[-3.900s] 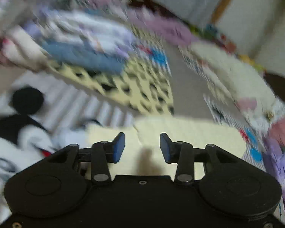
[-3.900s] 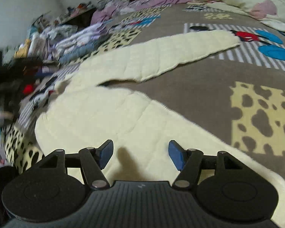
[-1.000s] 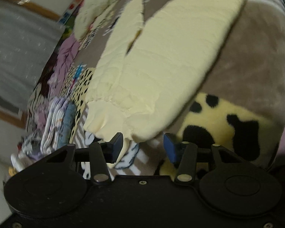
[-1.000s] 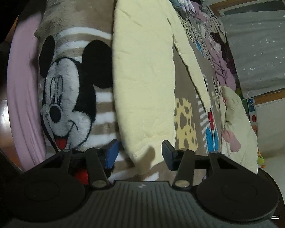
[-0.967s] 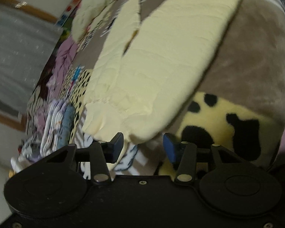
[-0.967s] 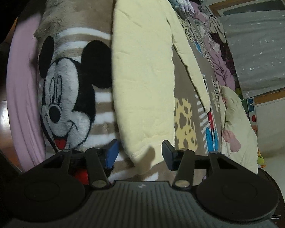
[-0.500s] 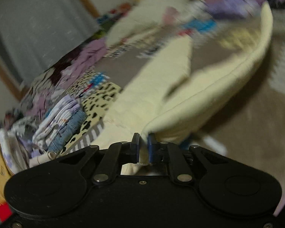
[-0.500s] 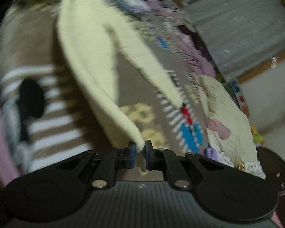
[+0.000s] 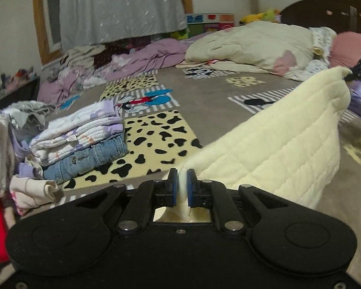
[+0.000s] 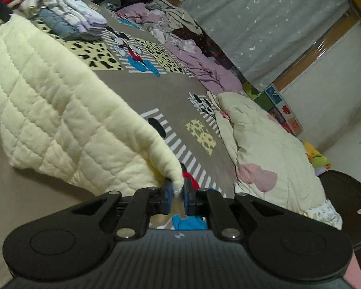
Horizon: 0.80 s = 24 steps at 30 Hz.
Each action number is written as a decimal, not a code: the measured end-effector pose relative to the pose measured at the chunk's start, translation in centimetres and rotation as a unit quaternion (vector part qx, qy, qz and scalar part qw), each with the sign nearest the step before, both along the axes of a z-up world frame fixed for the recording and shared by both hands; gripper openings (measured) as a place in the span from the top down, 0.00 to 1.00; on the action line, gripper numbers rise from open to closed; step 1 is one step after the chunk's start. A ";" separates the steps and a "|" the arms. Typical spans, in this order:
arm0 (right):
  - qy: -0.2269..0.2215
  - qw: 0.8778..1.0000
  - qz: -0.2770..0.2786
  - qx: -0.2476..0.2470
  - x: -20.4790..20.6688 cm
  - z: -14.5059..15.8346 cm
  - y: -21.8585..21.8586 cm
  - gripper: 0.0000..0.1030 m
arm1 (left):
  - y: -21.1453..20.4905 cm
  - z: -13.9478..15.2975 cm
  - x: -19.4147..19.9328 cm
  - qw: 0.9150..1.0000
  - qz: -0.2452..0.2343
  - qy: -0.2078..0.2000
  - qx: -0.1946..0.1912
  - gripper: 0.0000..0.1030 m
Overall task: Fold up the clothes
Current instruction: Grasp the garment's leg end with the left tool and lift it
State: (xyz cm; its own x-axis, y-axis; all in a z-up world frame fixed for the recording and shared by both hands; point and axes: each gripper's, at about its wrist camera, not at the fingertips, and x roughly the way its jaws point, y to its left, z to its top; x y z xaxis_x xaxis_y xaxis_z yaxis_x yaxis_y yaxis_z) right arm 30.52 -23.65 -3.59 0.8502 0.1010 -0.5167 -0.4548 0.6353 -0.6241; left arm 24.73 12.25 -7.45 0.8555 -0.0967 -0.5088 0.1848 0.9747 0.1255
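A pale yellow quilted garment [image 9: 284,144] hangs lifted above the patterned bed blanket [image 9: 204,101]. My left gripper [image 9: 181,187] is shut on one corner of its edge. My right gripper [image 10: 177,193] is shut on the other corner; it shows in the left wrist view at the far right [image 9: 356,72]. The garment [image 10: 55,110] stretches between the two and sags, its lower part resting on the blanket [image 10: 156,96].
A stack of folded clothes with jeans at the bottom [image 9: 84,142] lies at left. A cream duvet [image 9: 252,43] and purple bedding [image 9: 144,55] lie at the far side, before a grey curtain [image 9: 120,7]. Loose clothes pile at the far left [image 9: 2,156].
Both grippers were open around the garment's edge a second ago. They have shut on its corners and lifted the edge off the blanket, and the views now look across the bed.
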 end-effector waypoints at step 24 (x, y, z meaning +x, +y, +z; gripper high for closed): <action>0.157 0.985 -0.057 0.032 20.9 -5.6 3.4 0.91 | 2.2 -5.2 11.3 0.989 0.088 0.095 -0.075 0.94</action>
